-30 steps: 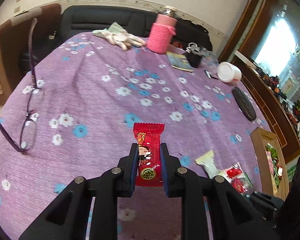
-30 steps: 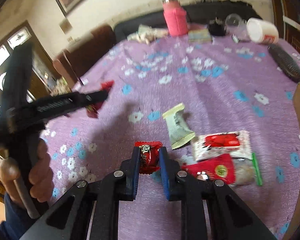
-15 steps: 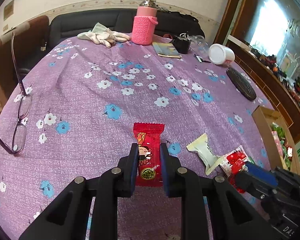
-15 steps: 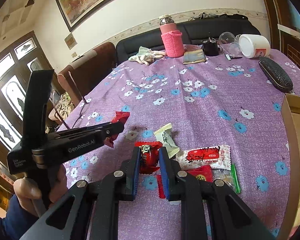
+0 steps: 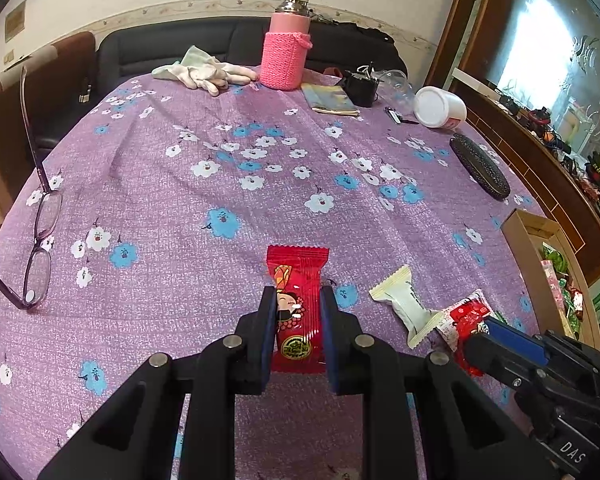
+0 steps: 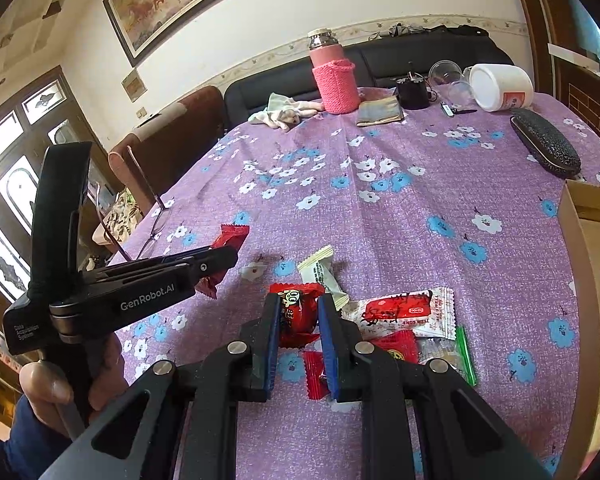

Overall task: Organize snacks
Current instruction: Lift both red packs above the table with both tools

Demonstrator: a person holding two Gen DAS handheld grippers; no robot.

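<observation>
left gripper (image 5: 296, 322): clamped on flat red cartoon-printed snack packet (image 5: 297, 300) | right gripper (image 6: 298, 320): clamped on small crumpled red candy wrapper (image 6: 298, 312) | both above purple flowered tablecloth (image 5: 220, 168)

I count two hand-held grippers (image 6: 298, 320), each clamping one red snack packet (image 5: 298, 312), one pale packet (image 6: 322, 274), one pink flask (image 5: 285, 50), one cardboard box (image 6: 580, 216)

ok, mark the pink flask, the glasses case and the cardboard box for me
pink flask (image 5: 285, 56): left wrist view, on its knitted sleeve.
glasses case (image 6: 546, 145): right wrist view, middle of the dark textured lid.
cardboard box (image 5: 525, 252): left wrist view, on its near side wall.
</observation>
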